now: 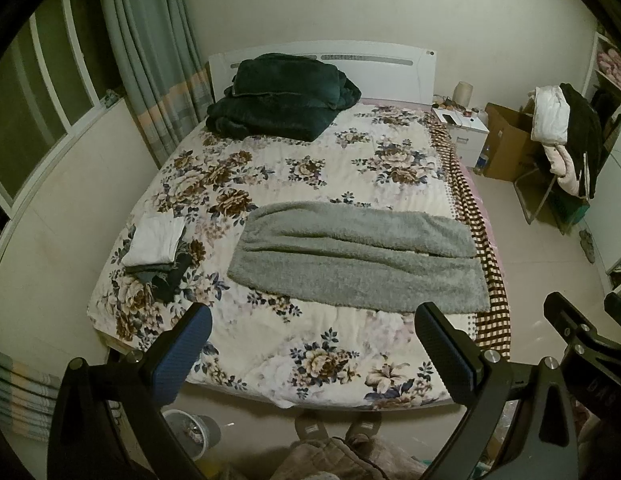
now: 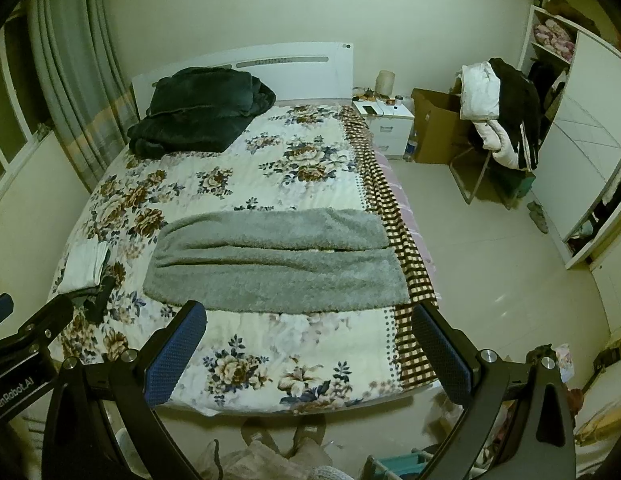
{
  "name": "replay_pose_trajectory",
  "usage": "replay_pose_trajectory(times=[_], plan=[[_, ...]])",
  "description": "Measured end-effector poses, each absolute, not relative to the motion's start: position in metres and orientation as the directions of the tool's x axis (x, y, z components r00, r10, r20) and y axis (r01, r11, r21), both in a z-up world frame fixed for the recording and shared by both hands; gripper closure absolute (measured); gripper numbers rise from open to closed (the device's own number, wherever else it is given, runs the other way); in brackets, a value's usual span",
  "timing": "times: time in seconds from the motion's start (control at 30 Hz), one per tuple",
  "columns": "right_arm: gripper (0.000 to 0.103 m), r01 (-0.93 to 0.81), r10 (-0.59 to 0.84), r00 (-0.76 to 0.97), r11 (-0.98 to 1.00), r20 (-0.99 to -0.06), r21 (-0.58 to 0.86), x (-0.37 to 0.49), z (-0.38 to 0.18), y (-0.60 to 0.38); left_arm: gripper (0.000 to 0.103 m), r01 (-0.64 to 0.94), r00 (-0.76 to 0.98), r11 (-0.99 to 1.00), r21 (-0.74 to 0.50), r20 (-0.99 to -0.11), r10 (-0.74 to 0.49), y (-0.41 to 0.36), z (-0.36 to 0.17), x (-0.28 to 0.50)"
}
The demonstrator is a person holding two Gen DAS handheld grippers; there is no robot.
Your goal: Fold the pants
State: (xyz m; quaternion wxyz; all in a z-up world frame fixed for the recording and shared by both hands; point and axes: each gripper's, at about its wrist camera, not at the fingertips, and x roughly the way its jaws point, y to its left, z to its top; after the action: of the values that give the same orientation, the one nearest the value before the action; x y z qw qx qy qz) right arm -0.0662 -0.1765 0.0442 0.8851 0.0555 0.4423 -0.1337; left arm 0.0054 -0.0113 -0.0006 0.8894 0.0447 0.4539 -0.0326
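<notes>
Pants (image 1: 358, 256) flat on bed (image 1: 270, 344) (folded stack (image 1: 156, 242) beside), both tools (image 1: 312, 340) (image 2: 308, 334) open, empty.

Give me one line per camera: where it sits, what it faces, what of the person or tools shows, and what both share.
Left wrist: on the left tool, above the bed's foot, facing the headboard; the right tool shows at the right edge, slippered feet below.
Right wrist: on the right tool, aimed likewise; the left tool shows at the left edge.
Shared: grey pants spread flat, floral bedspread, dark blanket.
</notes>
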Motion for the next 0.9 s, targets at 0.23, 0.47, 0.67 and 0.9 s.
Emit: replay_pose_trajectory(times=[0.23,0.47,0.67,0.9], plan=[[0.0,0.318,-0.19,0.555,0.948,-0.81,-0.005,-0.047,0.016,-0.178,0.0,0.067,0.605,0.996,0.055,-0.796,0.003,-0.001,-0.013,0.047],[0.0,0.372,-0.184,0.504,0.928,-0.844,0.02,0.019,-0.038,-0.192,0.0,0.034,0.605,0.997,0.073,-0.796,0.038,0.016,-0.056,0.129],[0.0,0.38,-0.198,0.44,0.925,-0.876,-0.019,0.105,-0.115,-0.217,0.0,0.047,0.55,0.993,0.109,-0.832,0.065,0.009,-0.117,0.216],[0.0,0.355,-0.219,0.366,0.931,-0.904,-0.082,0.224,-0.222,-0.263,0.0,0.038,0.47,0.988,0.153,-0.875,0.117,-0.022,-0.198,0.306]])
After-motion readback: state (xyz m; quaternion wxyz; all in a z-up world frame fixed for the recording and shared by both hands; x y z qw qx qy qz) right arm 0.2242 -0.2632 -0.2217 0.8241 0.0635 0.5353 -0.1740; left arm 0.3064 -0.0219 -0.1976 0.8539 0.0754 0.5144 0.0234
